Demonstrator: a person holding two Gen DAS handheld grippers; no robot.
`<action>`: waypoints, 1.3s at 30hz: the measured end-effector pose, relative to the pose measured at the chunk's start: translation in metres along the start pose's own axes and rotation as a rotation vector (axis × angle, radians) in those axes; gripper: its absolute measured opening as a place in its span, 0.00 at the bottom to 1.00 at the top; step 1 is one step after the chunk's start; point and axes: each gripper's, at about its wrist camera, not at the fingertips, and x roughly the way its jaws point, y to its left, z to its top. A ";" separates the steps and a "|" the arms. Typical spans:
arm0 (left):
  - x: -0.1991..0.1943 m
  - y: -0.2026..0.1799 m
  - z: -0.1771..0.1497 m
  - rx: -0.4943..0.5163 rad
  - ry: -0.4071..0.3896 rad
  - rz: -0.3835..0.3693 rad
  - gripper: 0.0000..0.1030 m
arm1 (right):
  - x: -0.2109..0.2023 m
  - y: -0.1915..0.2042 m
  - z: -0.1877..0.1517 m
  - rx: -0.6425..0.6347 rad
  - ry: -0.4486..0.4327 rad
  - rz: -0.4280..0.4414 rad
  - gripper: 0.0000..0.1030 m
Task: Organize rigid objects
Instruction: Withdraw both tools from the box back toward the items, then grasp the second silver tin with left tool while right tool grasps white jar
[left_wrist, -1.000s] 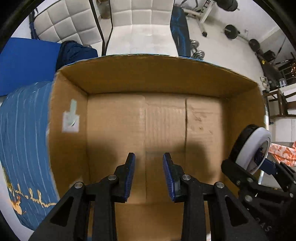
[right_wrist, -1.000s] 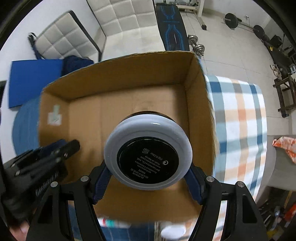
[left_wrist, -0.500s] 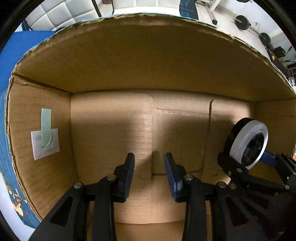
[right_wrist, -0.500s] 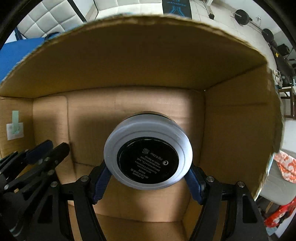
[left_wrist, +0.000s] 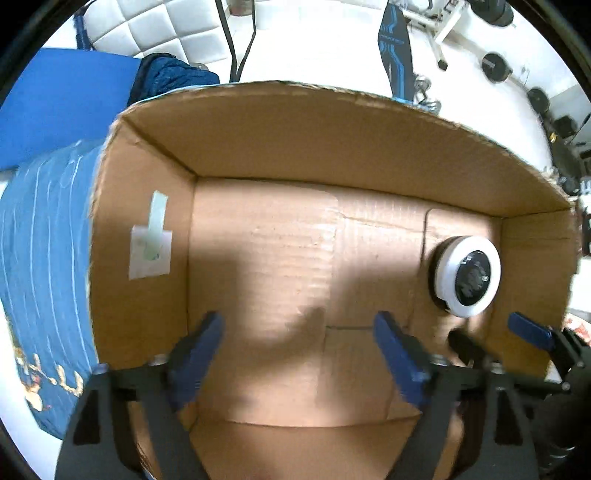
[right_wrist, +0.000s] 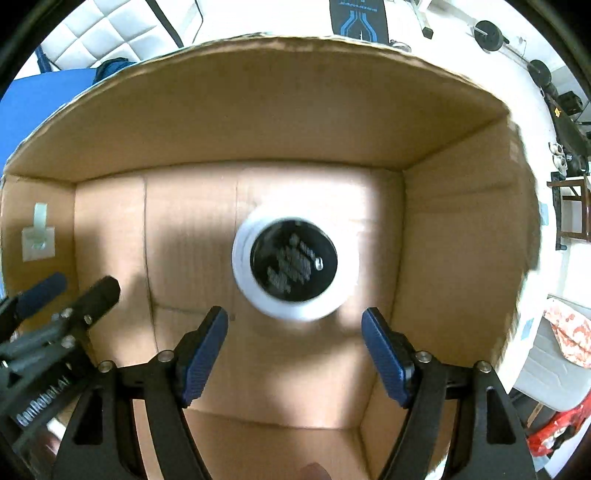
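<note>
A round white jar with a black base (right_wrist: 295, 267) is free inside the open cardboard box (right_wrist: 258, 122), just ahead of my right gripper (right_wrist: 294, 325), which is open and empty above the box floor. The jar looks blurred. In the left wrist view the jar (left_wrist: 467, 281) is near the box's right wall (left_wrist: 532, 273). My left gripper (left_wrist: 299, 336) is open and empty over the box's middle. The right gripper's fingertips (left_wrist: 528, 330) show at the lower right of that view.
A white label with green tape (left_wrist: 151, 245) sticks to the box's left inner wall. A blue striped cloth (left_wrist: 44, 258) lies left of the box. White padded chairs (left_wrist: 166, 29) and gym weights (left_wrist: 495, 66) stand beyond. An orange patterned cloth (right_wrist: 569, 332) lies at the right.
My right gripper has opened and let go of the jar, which now sits free in the box. My left gripper has opened wider. Both grippers have pulled back up a little.
</note>
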 end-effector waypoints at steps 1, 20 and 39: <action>-0.003 0.007 -0.007 -0.013 -0.008 -0.026 0.98 | -0.003 0.000 -0.007 -0.006 -0.007 -0.001 0.84; -0.109 0.017 -0.120 0.031 -0.306 0.020 0.99 | -0.091 0.006 -0.121 -0.020 -0.240 0.026 1.00; -0.118 0.029 -0.225 0.050 -0.290 0.029 0.99 | -0.105 -0.026 -0.239 0.062 -0.240 0.094 1.00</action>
